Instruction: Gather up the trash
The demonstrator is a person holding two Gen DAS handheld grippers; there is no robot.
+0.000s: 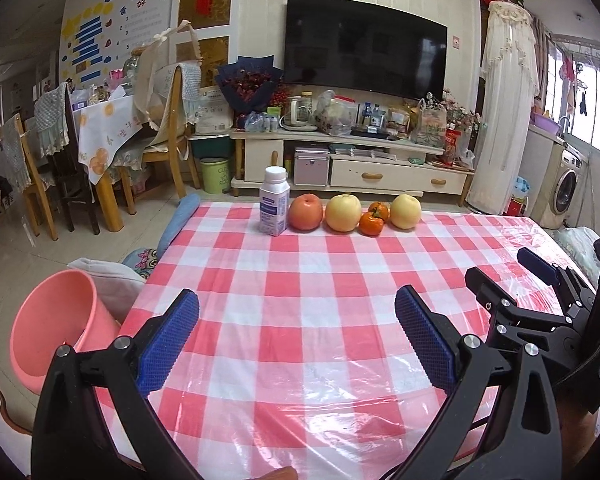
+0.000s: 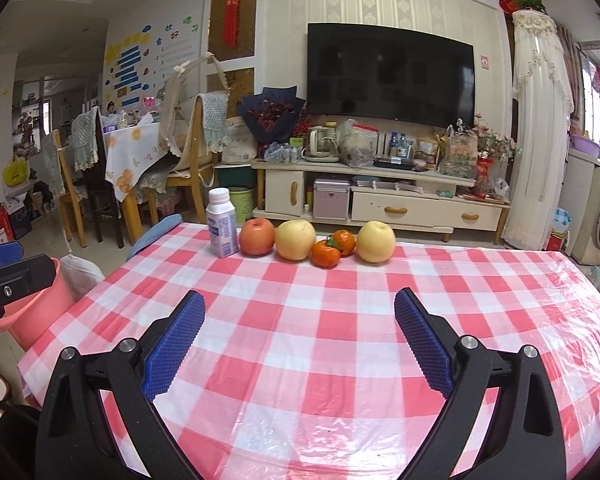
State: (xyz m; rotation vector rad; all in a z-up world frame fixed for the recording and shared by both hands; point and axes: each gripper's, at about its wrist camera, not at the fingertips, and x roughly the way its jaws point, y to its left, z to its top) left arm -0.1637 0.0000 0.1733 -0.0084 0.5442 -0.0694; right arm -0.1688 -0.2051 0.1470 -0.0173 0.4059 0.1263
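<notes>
Checked tabletop with both grippers hovering, jaws wide and empty.
Pink bin stands off the left edge; left gripper, right gripper — milk bottle upright at the far edge, touching the red apple.

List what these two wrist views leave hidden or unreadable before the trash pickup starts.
- Pink bin: in the left wrist view its bottom cannot be seen; in the right wrist view the left hand-held gripper covers most of it.
- Milk bottle: label print too small to read in both views; whether it is empty cannot be told.
- Rear orange: partly hidden behind the front orange.
</notes>
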